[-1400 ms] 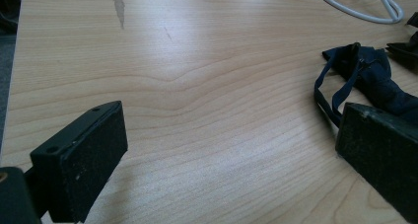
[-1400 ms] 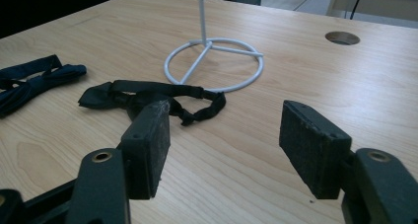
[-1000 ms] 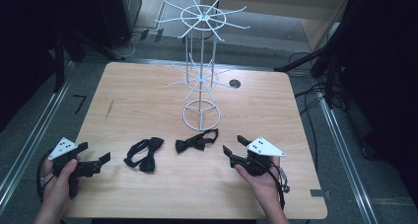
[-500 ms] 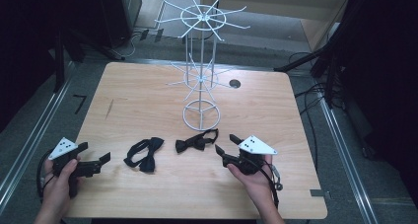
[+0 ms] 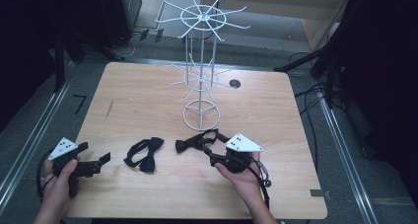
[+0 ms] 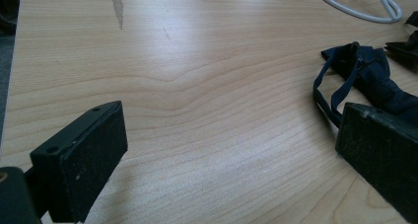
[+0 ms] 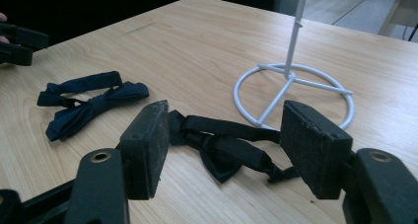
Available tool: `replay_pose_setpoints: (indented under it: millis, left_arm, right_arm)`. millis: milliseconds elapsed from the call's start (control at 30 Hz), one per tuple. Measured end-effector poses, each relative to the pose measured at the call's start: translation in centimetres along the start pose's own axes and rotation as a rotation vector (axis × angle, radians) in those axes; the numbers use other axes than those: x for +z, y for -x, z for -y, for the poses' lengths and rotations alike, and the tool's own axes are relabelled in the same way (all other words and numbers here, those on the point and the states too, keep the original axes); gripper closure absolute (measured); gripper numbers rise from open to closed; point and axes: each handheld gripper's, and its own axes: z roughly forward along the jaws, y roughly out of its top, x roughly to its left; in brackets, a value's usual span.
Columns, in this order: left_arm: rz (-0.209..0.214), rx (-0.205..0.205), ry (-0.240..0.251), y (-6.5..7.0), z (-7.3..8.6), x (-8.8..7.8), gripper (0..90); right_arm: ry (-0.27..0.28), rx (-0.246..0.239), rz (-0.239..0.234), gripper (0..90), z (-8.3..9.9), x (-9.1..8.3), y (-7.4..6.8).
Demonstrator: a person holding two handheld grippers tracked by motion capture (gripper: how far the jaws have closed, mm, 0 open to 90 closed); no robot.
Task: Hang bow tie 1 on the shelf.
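Two bow ties lie on the wooden table (image 5: 148,95) in front of a white wire rack (image 5: 201,76). The navy bow tie (image 5: 144,153) (image 6: 365,76) (image 7: 88,103) is the left one, the black bow tie (image 5: 193,143) (image 7: 222,152) the right one. My right gripper (image 5: 213,146) (image 7: 229,135) is open, its jaws on either side of the black tie's near end and strap, pads apart from it. Near the front left corner, my left gripper (image 5: 94,152) (image 6: 231,135) is open over bare wood, with the navy tie just beyond its right jaw.
The rack's ring base (image 5: 201,114) (image 7: 296,93) (image 6: 355,7) stands just behind the black tie, and its wire arms spread above the table's middle. A round cable hole (image 5: 234,84) sits at the back. Dark floor and cables surround the table.
My right gripper has moved left and slightly forward, up to the black bow tie, with its jaws unchanged. The left gripper and both ties have stayed in place.
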Motion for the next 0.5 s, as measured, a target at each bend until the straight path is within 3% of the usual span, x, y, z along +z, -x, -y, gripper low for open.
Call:
replay_pose_setpoints:
  millis: [500]
  left_arm:
    - [0.002, -0.001, 0.001, 0.0, 0.0, 0.0, 0.0]
  right_arm:
    - [-0.003, -0.004, -0.041, 37.3, -0.4, 2.1, -1.9]
